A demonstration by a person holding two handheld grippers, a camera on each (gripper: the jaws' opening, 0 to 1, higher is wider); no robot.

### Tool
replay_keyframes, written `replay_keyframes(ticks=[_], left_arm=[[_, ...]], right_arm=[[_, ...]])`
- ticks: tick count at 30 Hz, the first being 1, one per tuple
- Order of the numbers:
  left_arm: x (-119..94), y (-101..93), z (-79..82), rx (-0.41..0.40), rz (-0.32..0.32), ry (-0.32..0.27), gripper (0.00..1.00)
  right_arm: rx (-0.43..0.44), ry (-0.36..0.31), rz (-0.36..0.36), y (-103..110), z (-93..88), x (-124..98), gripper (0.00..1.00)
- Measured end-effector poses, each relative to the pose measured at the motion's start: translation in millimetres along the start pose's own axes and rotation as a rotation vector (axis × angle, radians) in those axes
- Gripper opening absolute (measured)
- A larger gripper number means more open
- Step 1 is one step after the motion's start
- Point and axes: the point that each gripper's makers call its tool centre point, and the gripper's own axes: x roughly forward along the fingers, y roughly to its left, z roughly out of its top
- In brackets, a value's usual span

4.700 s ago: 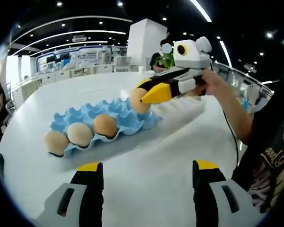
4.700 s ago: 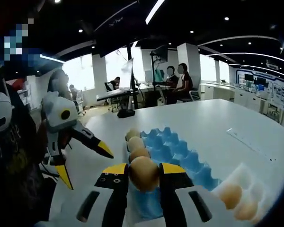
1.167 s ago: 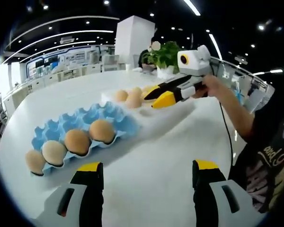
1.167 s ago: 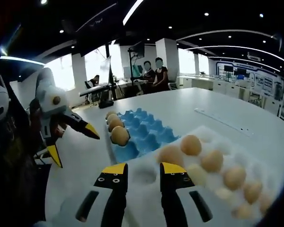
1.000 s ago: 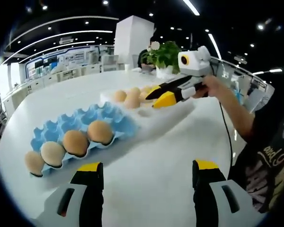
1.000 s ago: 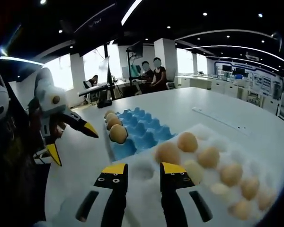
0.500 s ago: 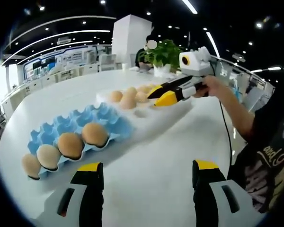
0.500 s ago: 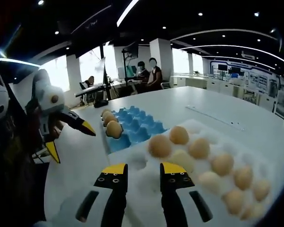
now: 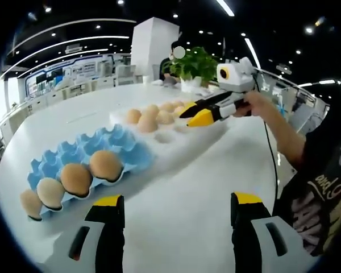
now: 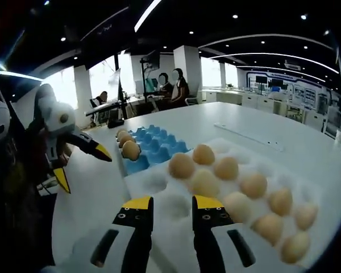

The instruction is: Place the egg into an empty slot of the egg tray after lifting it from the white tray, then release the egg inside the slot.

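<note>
The blue egg tray (image 9: 111,142) lies at the left of the left gripper view with several brown eggs (image 9: 105,165) in its near row. Beyond it, the white tray (image 9: 176,135) carries several eggs (image 9: 146,123). My right gripper (image 9: 194,114) hovers over that tray's right part, jaws slightly apart and empty. In the right gripper view the right gripper (image 10: 172,203) stands open just above the white tray (image 10: 159,183), with eggs (image 10: 182,165) ahead of its tips. The blue egg tray (image 10: 159,149) lies farther back. My left gripper (image 9: 177,199) is open and empty above bare table; it also appears as the left gripper (image 10: 84,169).
A person's forearm (image 9: 278,133) holds the right gripper. A potted plant (image 9: 193,62) stands at the table's far edge. Two people (image 10: 169,85) sit at a distant desk. A thin strip (image 10: 247,137) lies on the white table (image 10: 261,122) beyond the trays.
The egg held 4.7 s ago now sits in the blue tray. The right gripper, open and empty, has moved from the blue tray over the white tray and farther in above its eggs.
</note>
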Motion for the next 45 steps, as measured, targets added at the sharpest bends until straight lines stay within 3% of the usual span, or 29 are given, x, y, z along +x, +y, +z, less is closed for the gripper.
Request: replay_keyframes(ticks=[45], left_arm=[[7.2, -8.7, 3.1, 0.020, -0.024, 0.019, 0.76]], right_arm=[[0.046, 0.001, -0.202, -58.5, -21.8, -68.1, 0.28]])
